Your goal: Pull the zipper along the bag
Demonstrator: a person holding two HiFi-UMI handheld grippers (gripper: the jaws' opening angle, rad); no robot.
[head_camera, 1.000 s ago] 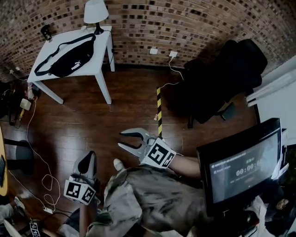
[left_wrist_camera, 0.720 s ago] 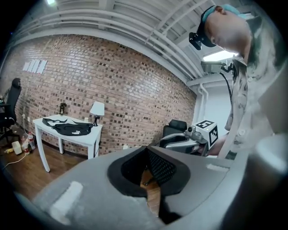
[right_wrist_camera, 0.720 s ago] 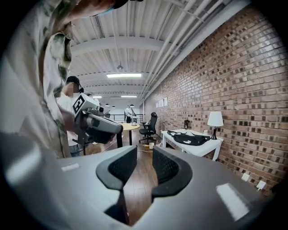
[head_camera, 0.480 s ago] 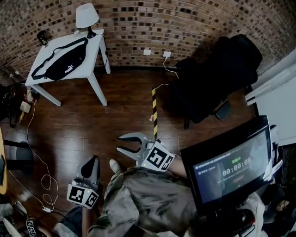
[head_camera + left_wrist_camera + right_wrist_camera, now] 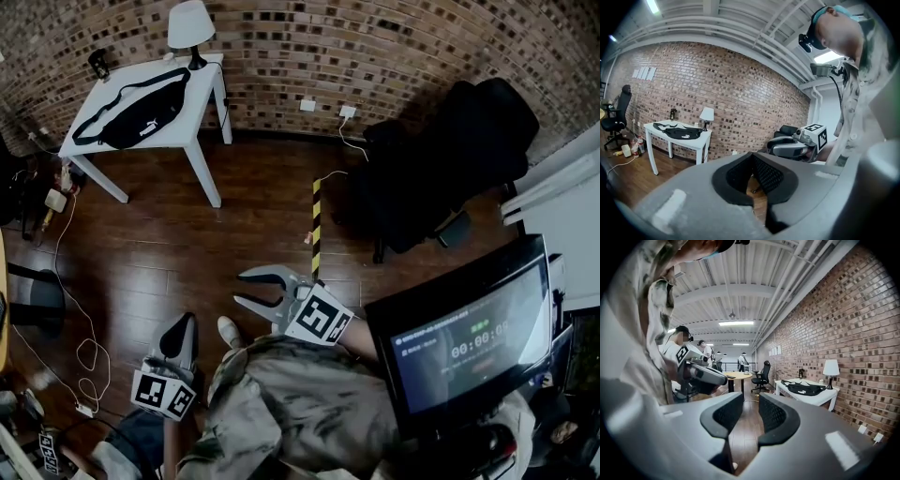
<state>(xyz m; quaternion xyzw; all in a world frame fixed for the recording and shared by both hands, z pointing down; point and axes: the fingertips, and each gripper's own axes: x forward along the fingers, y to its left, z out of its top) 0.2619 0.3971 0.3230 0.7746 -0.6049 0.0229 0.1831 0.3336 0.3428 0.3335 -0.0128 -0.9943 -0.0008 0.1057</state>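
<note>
A black waist bag (image 5: 131, 108) lies on a white table (image 5: 194, 112) by the brick wall, far across the floor from both grippers. The left gripper view shows the bag (image 5: 679, 133) small at the left, and the right gripper view shows the bag (image 5: 804, 389) at the right. My right gripper (image 5: 240, 286) hangs over the wooden floor at waist height, its jaws apart and empty (image 5: 751, 401). My left gripper (image 5: 180, 323) is lower left, its pads meeting at the tips (image 5: 752, 157) with nothing between them.
A white lamp (image 5: 190, 28) stands on the table's far corner. A black chair (image 5: 450, 159) sits at the right, a monitor (image 5: 464, 342) close by. Yellow-black tape (image 5: 316, 225) and cables (image 5: 80, 347) lie on the floor. People stand far off (image 5: 705, 352).
The head view swayed slightly, so the table shifts in the picture. Both grippers stay at about the same place in front of the body, jaws unchanged.
</note>
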